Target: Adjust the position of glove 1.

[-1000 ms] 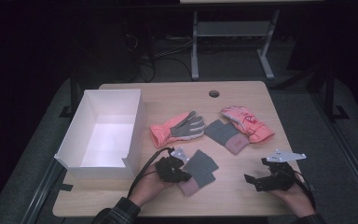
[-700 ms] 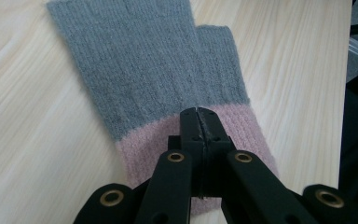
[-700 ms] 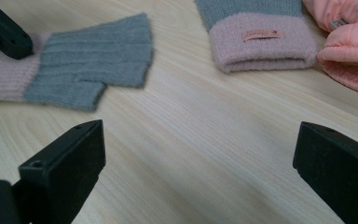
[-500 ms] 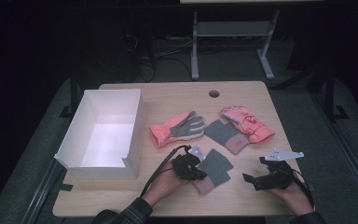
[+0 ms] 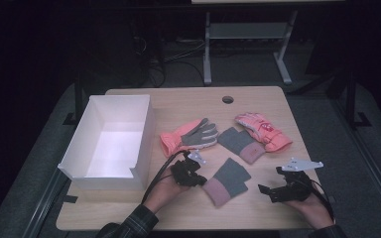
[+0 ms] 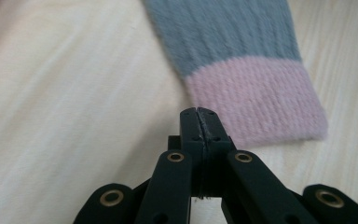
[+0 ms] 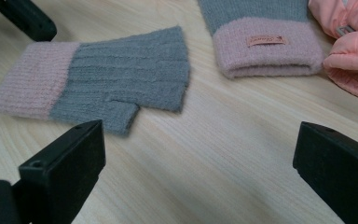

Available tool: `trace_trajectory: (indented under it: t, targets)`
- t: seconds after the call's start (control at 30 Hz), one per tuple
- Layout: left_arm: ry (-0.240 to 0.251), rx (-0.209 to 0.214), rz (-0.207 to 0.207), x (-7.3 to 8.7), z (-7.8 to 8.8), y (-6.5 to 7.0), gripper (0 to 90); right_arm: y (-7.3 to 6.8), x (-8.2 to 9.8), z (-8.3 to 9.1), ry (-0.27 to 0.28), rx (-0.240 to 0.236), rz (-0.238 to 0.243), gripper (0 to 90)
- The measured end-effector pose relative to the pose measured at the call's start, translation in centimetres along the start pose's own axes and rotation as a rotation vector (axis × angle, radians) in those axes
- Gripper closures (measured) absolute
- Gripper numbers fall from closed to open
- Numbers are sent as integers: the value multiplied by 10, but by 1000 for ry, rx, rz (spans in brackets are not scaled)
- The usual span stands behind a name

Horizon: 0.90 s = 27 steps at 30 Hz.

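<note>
A light wooden table (image 5: 188, 101) with a round cable hole (image 5: 227, 99) near its far edge took up most of the scene, and on its left part stood a white open box (image 5: 92, 130), the biggest thing on it. To the right of the box lay a coral work glove with a grey palm (image 5: 188, 136), and beyond that, toward the right, a pink padded ski glove (image 5: 263, 131). Between those two rested a grey fingerless knit mitten with a pink cuff (image 5: 239, 144), its cuff touching the ski glove's. Its twin, the nearer grey and pink fingerless mitten (image 5: 226, 181), lay flat on the wood closer to the person, between the two hands, its pink cuff pointing toward the table's near edge. The left gripper (image 5: 201, 179) sat just beside that cuff, on its left; in the left gripper view its black jaws were pressed fully together with nothing between them, the tips (image 6: 199, 116) just short of the cuff's corner, and I could not tell whether they touched the wool. The right gripper (image 5: 264, 191) rested low over the table to the right of the same mitten, apart from it, its jaws spread wide and holding nothing, bare wood showing between them in the right gripper view.
</note>
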<state>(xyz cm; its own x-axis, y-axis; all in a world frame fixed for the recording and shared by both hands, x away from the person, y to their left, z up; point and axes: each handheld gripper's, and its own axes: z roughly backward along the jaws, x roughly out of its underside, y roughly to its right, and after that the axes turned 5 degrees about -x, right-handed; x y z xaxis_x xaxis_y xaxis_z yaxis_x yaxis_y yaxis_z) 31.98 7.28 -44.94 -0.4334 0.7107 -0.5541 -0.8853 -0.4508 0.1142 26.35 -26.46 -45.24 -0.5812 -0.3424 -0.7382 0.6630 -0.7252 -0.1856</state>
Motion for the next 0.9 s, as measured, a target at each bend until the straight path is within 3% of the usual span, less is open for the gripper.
trace_trajectory:
  t: [0.37,0.53,0.7,0.77,0.9]
  targets:
    - [-13,85,-80,-10,-13,30,898,1,0,1,5,0,-1,21]
    - [-4,123,-120,-22,-24,48,898,1,-1,0,11,2,4,21]
    - [7,151,-124,-30,-34,57,899,2,-2,0,9,1,5,21]
    - [10,154,-144,-34,-36,59,898,1,-2,1,8,2,2,21]
    - [40,137,-143,-46,-30,52,898,1,-1,3,8,2,-10,21]
